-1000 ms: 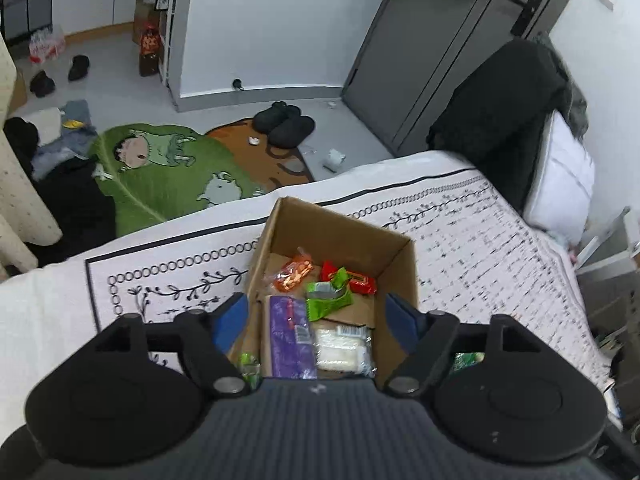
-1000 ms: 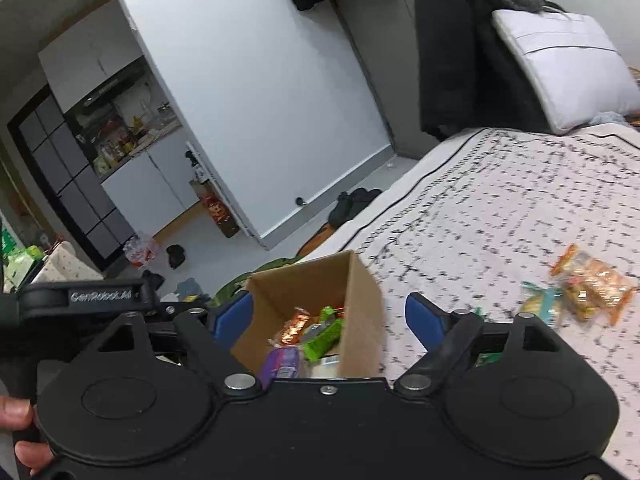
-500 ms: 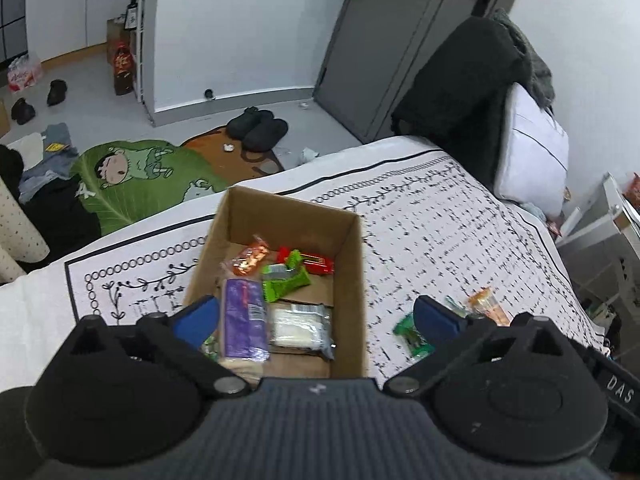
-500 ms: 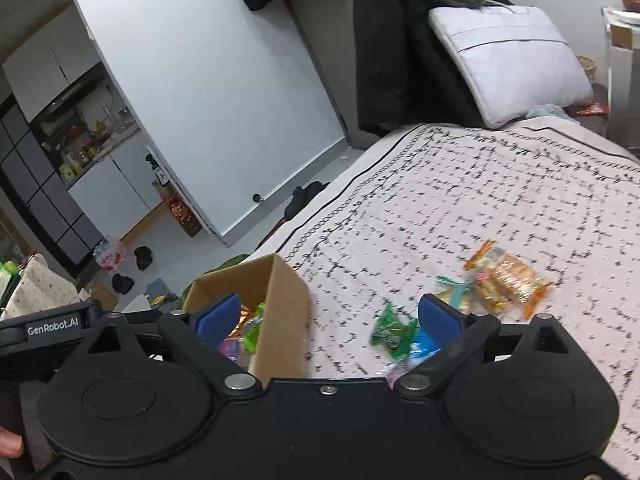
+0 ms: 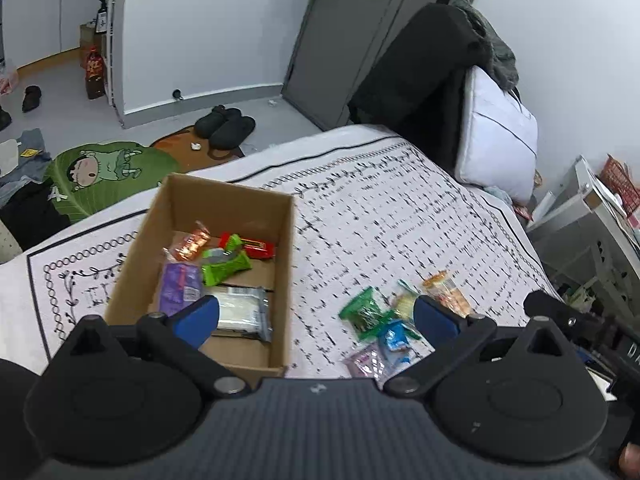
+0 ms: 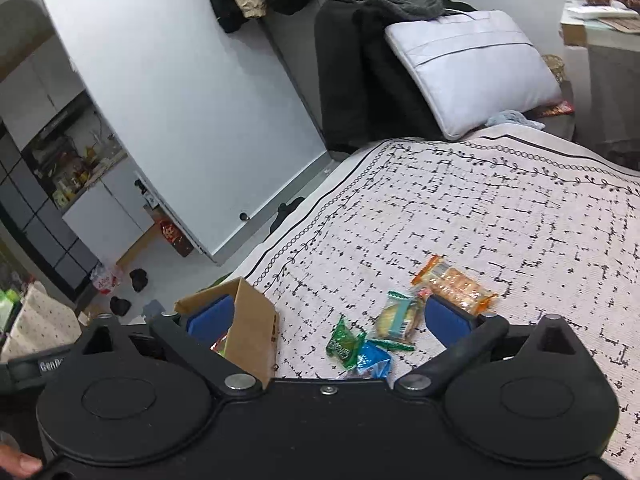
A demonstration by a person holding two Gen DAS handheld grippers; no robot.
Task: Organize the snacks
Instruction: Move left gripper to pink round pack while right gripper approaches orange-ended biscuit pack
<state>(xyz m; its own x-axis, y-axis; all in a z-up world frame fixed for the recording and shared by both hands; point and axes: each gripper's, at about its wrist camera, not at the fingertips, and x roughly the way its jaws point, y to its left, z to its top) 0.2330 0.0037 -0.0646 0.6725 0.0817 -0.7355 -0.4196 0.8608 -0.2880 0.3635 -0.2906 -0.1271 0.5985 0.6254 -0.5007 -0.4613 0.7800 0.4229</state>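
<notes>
A bed with a white, black-patterned bedspread (image 5: pixel 400 208) fills most of both views. At its far right end a white pillow (image 6: pixel 472 64) leans upright, with dark clothing (image 6: pixel 360 72) draped just to its left. On the floor past the bed's far left edge lies a green cartoon rug (image 5: pixel 108 176), and a pair of dark slippers (image 5: pixel 226 126) sits beyond it.

An open cardboard box (image 5: pixel 288 264) rests on the bedspread toward the left. Inside it, at the far end, lie an orange packet (image 5: pixel 190 245) and a red bar (image 5: pixel 256 249); a bright green packet (image 5: pixel 226 266) lies just nearer, a purple packet (image 5: pixel 180 286) against the left wall, and a clear white packet (image 5: pixel 240 312) at the near end.

To the right of the box, apart from it, a cluster of loose snacks lies on the bedspread. Farthest right is an orange cracker pack (image 6: pixel 456 282). Left of it sits a pale biscuit pack (image 6: pixel 398 316), then a dark green packet (image 6: pixel 344 342), with a blue packet (image 6: pixel 372 362) touching it on the near side. A pale purple packet (image 5: pixel 366 362) shows nearest, partly hidden by the gripper body.

The left gripper (image 5: pixel 316 318) hangs above the box's near right corner, its blue fingers spread wide and holding nothing. The right gripper (image 6: pixel 328 318) hangs above the snack cluster, likewise spread wide and empty, its left finger (image 6: pixel 212 316) in front of the box and its right one beside the cracker pack.
</notes>
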